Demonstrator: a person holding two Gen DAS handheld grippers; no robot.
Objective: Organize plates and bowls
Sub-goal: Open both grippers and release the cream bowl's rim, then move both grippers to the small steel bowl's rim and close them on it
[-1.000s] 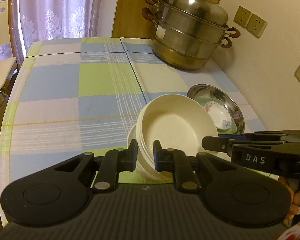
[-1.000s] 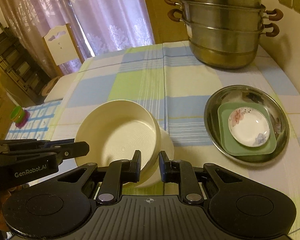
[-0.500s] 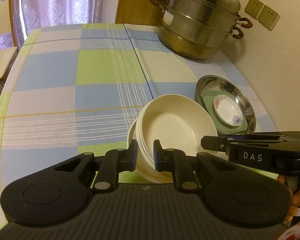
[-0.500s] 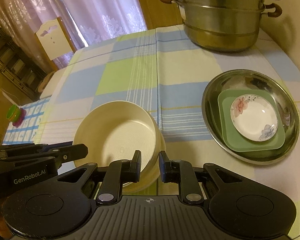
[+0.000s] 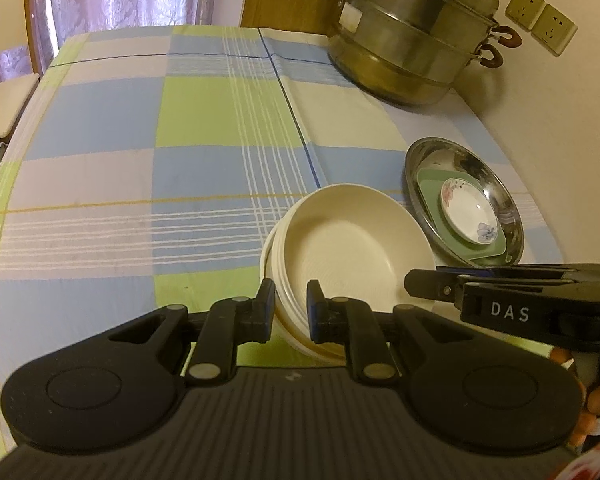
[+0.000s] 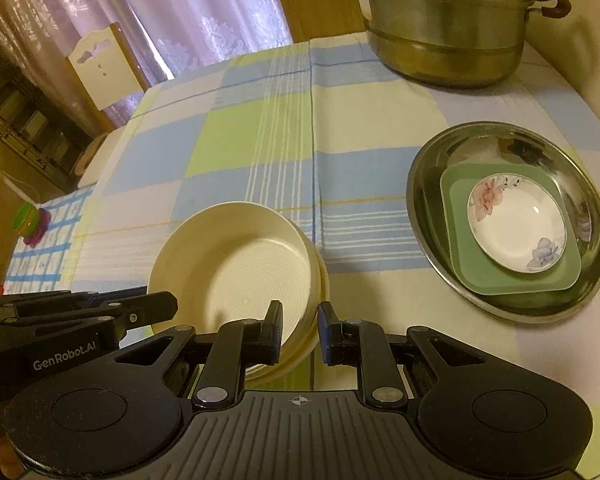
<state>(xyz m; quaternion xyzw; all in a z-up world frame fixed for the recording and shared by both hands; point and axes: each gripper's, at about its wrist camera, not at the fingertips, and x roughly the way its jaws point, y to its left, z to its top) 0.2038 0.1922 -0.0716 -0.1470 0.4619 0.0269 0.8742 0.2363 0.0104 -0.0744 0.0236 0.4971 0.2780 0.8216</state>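
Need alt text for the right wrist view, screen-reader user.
The right gripper is clamped on the near rim of the stacked cream bowls, with the left gripper at their left edge. To the right, on a checked tablecloth, a steel basin holds a green square plate and a floral dish; a steamer pot stands behind.

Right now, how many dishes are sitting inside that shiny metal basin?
2: a square green plate lying in the metal basin, and a small flowered saucer on top of it. Anything beneath stays hidden.

Shiny steel basin point(image 6: 428, 216), matt checked tablecloth point(image 5: 204, 128)
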